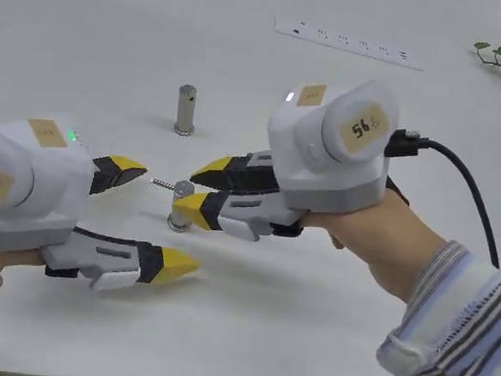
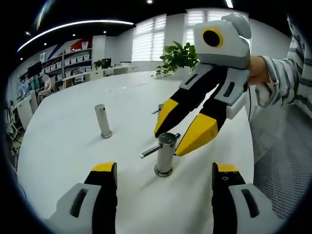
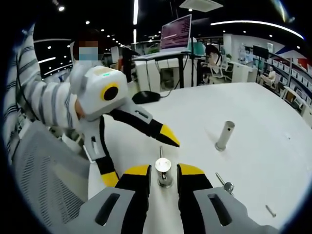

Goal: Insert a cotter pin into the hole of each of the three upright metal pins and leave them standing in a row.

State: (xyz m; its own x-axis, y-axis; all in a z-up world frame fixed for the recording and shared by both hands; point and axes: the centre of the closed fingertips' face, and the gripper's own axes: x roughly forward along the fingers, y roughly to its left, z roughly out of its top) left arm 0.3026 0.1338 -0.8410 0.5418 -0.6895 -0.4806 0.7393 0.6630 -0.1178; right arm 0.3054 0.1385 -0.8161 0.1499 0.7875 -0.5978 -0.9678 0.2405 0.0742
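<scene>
My left claw (image 1: pixel 171 219) spread wide, my right claw (image 3: pixel 163 168) slightly apart flanking the near metal pin (image 1: pixel 180 209), cotter pin (image 1: pixel 160 183) through it, second metal pin (image 1: pixel 185 109) beyond, white table (image 1: pixel 309 330), power strip (image 1: pixel 347 40), bright open-plan office.

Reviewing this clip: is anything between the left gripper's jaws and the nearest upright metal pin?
Nothing visible does. Bare table lies between the open left gripper and the metal pin. The right gripper has its jaws either side of that pin, reaching in from the far side.
</scene>
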